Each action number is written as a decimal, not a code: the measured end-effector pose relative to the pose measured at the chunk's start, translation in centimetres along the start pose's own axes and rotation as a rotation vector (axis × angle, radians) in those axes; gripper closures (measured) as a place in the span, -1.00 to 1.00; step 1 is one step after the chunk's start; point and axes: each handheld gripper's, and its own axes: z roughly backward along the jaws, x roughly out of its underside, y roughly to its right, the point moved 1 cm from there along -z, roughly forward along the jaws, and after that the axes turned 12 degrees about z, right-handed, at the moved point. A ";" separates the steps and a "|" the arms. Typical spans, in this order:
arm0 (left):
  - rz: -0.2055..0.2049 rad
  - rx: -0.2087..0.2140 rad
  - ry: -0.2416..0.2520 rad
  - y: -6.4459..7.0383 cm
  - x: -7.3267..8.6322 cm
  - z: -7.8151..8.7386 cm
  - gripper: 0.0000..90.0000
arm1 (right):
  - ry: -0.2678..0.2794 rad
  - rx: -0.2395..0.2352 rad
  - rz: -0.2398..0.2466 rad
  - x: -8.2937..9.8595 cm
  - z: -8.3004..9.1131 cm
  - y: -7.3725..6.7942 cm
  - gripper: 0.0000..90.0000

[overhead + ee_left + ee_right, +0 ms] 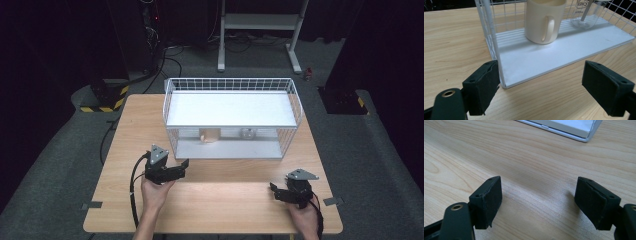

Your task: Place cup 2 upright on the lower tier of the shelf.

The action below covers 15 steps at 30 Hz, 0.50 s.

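Left gripper (540,87) wide open, holding nothing, mug (544,21) at 12 o'clock inside rack (529,60); right gripper (539,203) also open, empty.

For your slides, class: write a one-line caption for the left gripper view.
Open left gripper faces a cream mug on the white rack's lower shelf.

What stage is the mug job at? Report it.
Done: nothing visibly; the cream mug stands on the rack's lower shelf beside a clear glass. In hand: left tongs open, facing the mug. Left: reaching in and grasping; right tongs open over bare table.
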 end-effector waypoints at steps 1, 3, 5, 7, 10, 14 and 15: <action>-0.002 -0.002 0.001 -0.1 0.0 0.1 -0.67 | -0.001 -0.001 -0.004 0.0 0.0 0.0 -0.50; -0.002 -0.008 0.005 -0.2 0.1 0.3 -0.67 | -0.001 0.000 -0.003 0.0 0.0 0.0 -0.51; 0.006 -0.011 0.005 -0.4 0.2 0.4 -0.67 | -0.001 0.000 -0.003 0.0 0.0 0.0 -0.51; 0.007 -0.014 0.004 -0.6 0.3 0.6 -0.67 | -0.001 0.000 -0.003 0.0 0.0 0.0 -0.50; 0.003 -0.024 0.007 -0.7 0.5 0.8 -0.67 | -0.001 -0.001 -0.003 0.0 0.0 0.0 -0.51; 0.007 -0.032 0.006 -1.0 0.8 1.1 -0.67 | -0.001 0.000 -0.003 0.0 0.0 0.0 -0.51; 0.009 -0.035 0.006 -1.1 0.9 1.2 -0.67 | -0.001 0.000 -0.004 0.0 0.0 0.0 -0.51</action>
